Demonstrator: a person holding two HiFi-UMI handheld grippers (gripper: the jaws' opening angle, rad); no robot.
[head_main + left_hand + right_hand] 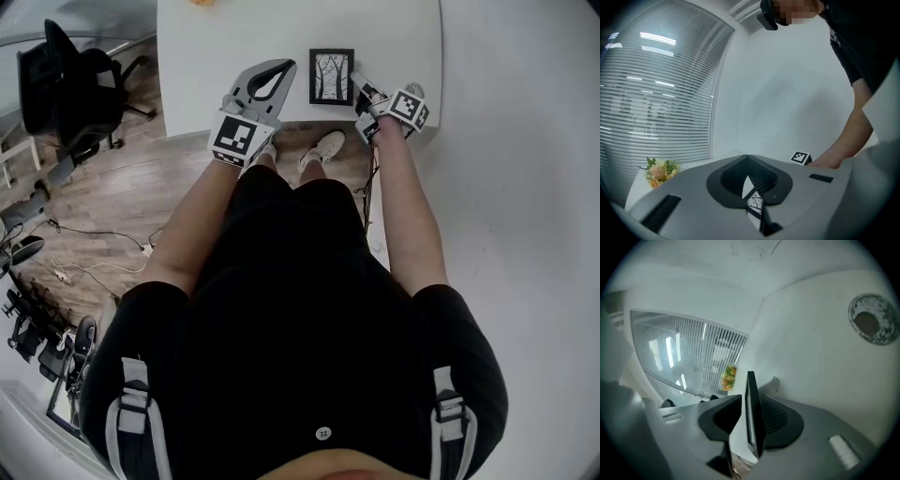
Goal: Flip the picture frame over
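— Right claw (360, 85), how does it stand?
— Jaws a little apart, astride the right edge of the picture frame (331, 76), with one pad clear of it. Left claw (284, 66) is closed and empty, just left of the frame.
— And the frame?
— Flat on the worktop (234, 37), picture up, long axis running away from the person, near the front edge.
— Room?
— Bare worktop to its left and beyond

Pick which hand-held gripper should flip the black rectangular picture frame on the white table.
Right. The right hand-held gripper already straddles the right edge of the black rectangular picture frame, with its jaws slightly apart. The left hand-held gripper sits beside the frame with its jaws together and empty.
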